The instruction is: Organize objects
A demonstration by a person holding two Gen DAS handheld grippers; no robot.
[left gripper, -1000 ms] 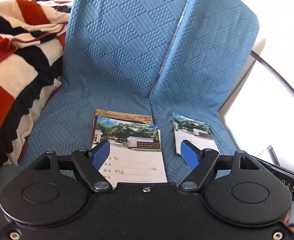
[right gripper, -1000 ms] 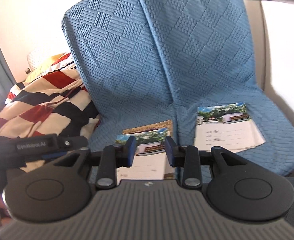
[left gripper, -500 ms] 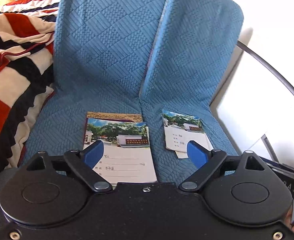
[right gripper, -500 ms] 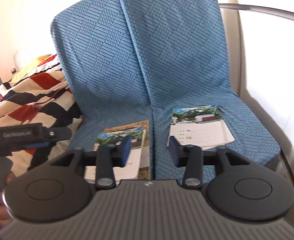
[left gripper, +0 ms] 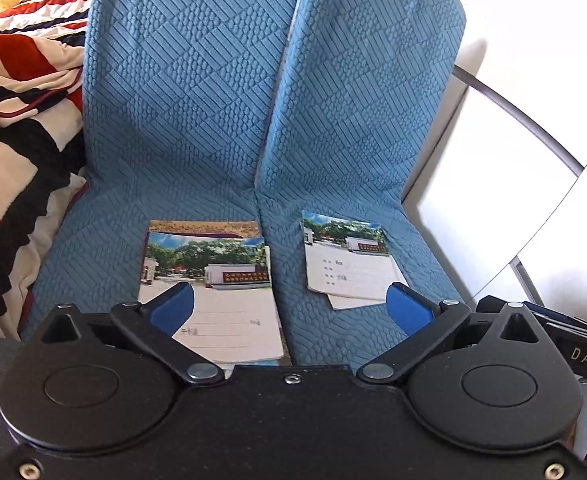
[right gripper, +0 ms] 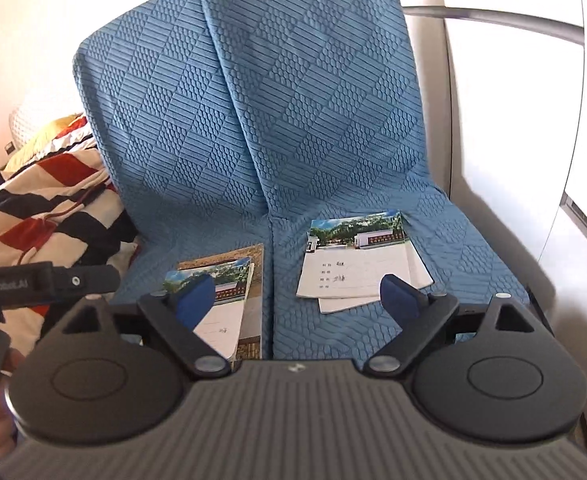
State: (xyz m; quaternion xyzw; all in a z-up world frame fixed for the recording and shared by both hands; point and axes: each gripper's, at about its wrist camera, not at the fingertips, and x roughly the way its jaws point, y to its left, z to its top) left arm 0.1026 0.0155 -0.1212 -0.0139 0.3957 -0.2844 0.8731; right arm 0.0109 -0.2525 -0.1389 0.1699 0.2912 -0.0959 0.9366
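Two stacks of photo-cover notebooks lie on the blue quilted seat cushions. The left stack [left gripper: 213, 280] rests on the left cushion over a brown-cover book [left gripper: 205, 226]. The right stack [left gripper: 349, 260] lies on the right cushion. Both also show in the right wrist view, the left stack [right gripper: 229, 280] and the right stack [right gripper: 357, 256]. My left gripper [left gripper: 291, 308] is open and empty, held back from the notebooks. My right gripper [right gripper: 297, 300] is open and empty, in front of both stacks.
A red, black and cream striped blanket [left gripper: 13, 120] is heaped to the left of the seat. The blue backrests [right gripper: 273, 100] rise behind the notebooks. A white wall and grey metal rail [left gripper: 513, 108] stand to the right.
Both grippers have opened wide and pulled back from the seat, so more of both cushions and the backrests shows. The notebooks have not moved.
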